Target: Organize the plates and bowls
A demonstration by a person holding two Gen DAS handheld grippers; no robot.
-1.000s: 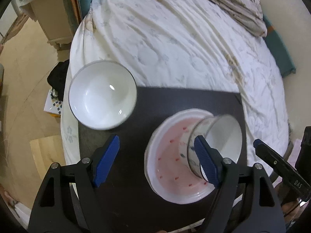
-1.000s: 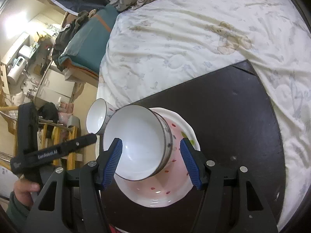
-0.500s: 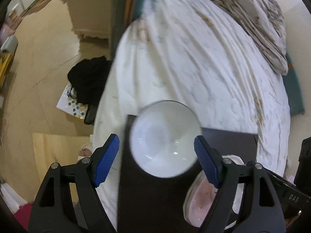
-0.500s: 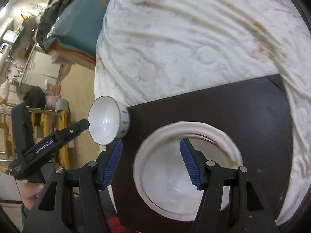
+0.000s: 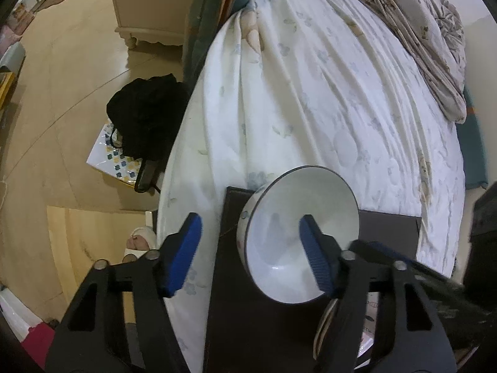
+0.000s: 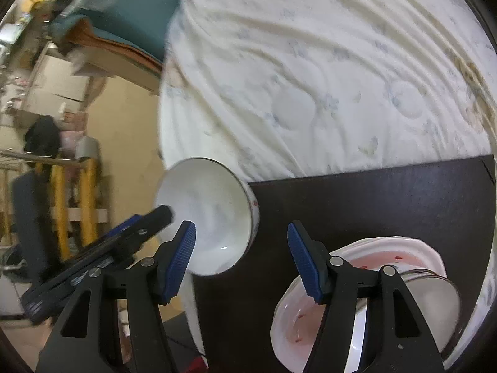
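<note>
The right gripper (image 6: 240,258) had let go of the larger bowl (image 6: 413,304), which now sat in the pink plate (image 6: 385,248), its jaws wide and empty. The left gripper (image 5: 248,248), jaws also wide and holding nothing, had closed in on the small bowl (image 5: 298,236) left of that plate, likely next for stacking.

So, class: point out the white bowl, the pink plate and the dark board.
white bowl (image 5: 295,242), left wrist view, inner wall.
pink plate (image 6: 366,248), right wrist view, far inner rim.
dark board (image 6: 372,199), right wrist view, bare top surface.
</note>
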